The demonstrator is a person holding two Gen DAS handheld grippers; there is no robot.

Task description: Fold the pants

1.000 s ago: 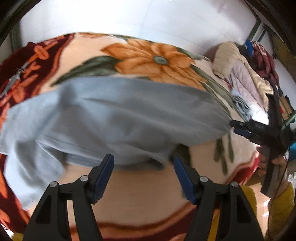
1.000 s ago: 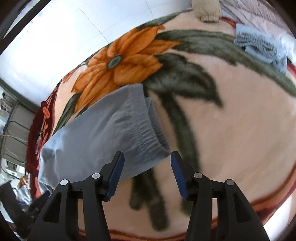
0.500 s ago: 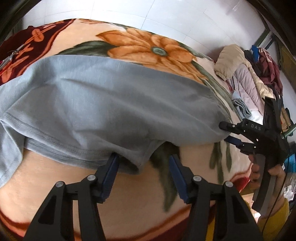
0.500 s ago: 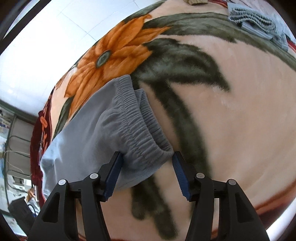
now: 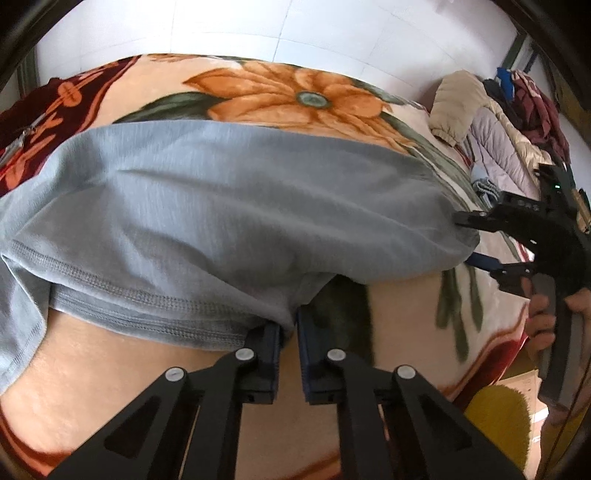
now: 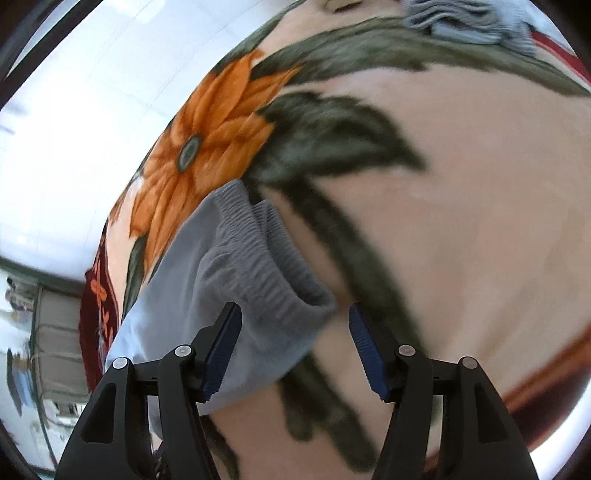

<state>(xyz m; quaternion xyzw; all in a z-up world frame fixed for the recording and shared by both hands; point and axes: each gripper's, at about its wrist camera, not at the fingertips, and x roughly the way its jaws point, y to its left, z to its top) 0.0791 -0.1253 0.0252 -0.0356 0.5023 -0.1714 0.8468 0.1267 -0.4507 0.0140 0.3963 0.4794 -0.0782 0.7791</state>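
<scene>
Grey pants (image 5: 229, 221) lie across a floral blanket (image 5: 295, 96) on a bed. My left gripper (image 5: 289, 332) is shut on the near hemmed corner of the pants. In the right wrist view the elastic waistband (image 6: 266, 273) of the pants sits between the blue pads of my right gripper (image 6: 295, 332), which is open around its near corner. The right gripper also shows in the left wrist view (image 5: 476, 240), its fingers on either side of the pants' right end.
A pile of jackets and clothes (image 5: 495, 122) lies at the far right of the bed. A folded grey-blue knit item (image 6: 472, 18) lies at the bed's far end. A white tiled wall (image 5: 258, 29) runs behind the bed. A yellow object (image 5: 498, 417) sits below the bed's right edge.
My left gripper has closed onto the pants' hemmed corner. My right gripper has moved in further around the waistband and stays open.
</scene>
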